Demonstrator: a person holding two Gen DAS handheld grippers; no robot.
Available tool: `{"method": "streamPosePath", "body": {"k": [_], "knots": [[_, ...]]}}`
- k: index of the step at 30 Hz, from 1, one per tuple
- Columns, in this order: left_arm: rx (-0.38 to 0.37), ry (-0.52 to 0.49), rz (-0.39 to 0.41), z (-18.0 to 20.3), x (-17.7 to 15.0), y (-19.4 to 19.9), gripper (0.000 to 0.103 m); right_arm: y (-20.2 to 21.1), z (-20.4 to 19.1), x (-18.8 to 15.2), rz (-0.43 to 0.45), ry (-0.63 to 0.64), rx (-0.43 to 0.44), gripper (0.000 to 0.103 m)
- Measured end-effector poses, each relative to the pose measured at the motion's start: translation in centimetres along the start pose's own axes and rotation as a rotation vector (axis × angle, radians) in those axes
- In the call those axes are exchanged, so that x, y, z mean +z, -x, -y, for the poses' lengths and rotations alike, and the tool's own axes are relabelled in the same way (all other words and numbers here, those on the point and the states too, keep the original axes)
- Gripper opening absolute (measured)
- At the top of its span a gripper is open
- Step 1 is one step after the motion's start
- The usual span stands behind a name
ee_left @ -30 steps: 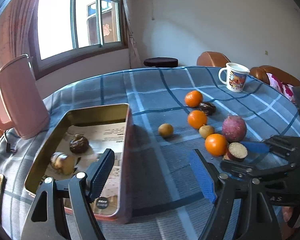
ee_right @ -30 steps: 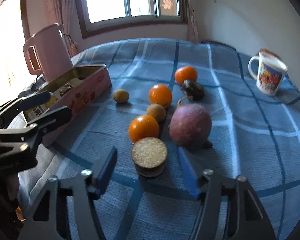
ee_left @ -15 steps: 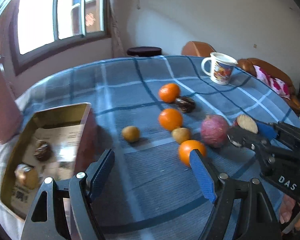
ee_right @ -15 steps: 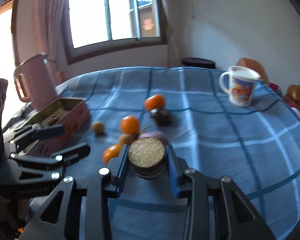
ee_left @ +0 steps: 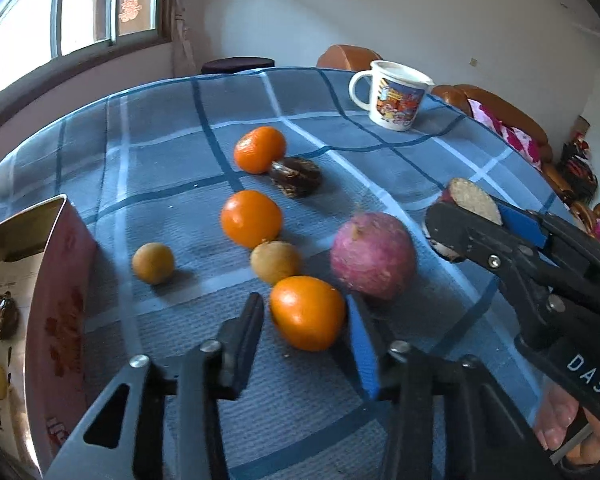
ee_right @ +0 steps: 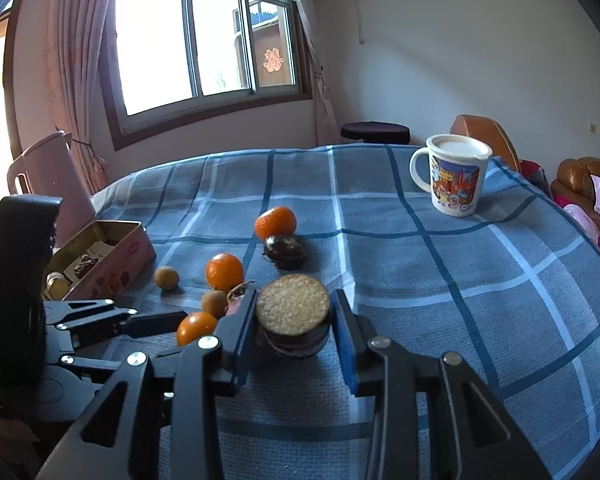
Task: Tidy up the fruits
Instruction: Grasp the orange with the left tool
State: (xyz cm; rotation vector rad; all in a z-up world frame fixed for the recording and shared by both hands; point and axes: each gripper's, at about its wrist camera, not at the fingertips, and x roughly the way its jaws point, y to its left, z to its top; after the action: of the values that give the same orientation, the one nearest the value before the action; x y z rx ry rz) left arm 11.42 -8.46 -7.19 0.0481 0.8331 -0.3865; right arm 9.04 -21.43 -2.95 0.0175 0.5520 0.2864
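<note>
The round tabletop with the blue checked cloth (ee_right: 480, 280) fills both pictures. The pink metal tin (ee_right: 112, 258) sits at middle left. The right hand-held gripper (ee_right: 294, 318) squeezes a cut purple fruit half (ee_right: 293, 310), lifted at lower centre. The left hand-held gripper (ee_left: 306, 312) is wide around a small orange (ee_left: 307, 312), not pinching. I think carrying to the tin comes next.

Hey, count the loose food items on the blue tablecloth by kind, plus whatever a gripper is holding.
Oranges: 3
Small brown round fruits: 2
Whole purple fruit: 1
Dark wrinkled piece: 1
Cut purple half, in the right gripper: 1
Total: 8
</note>
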Motion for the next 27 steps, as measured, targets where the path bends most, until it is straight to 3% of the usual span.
{"method": "streamPosePath", "body": {"k": [27], "knots": [[0.086,0.044,0.209,-0.8,-0.6,4.1,0.040,1.5,-0.7,-0.1,0.076,0.044,0.034,0.039]]}}
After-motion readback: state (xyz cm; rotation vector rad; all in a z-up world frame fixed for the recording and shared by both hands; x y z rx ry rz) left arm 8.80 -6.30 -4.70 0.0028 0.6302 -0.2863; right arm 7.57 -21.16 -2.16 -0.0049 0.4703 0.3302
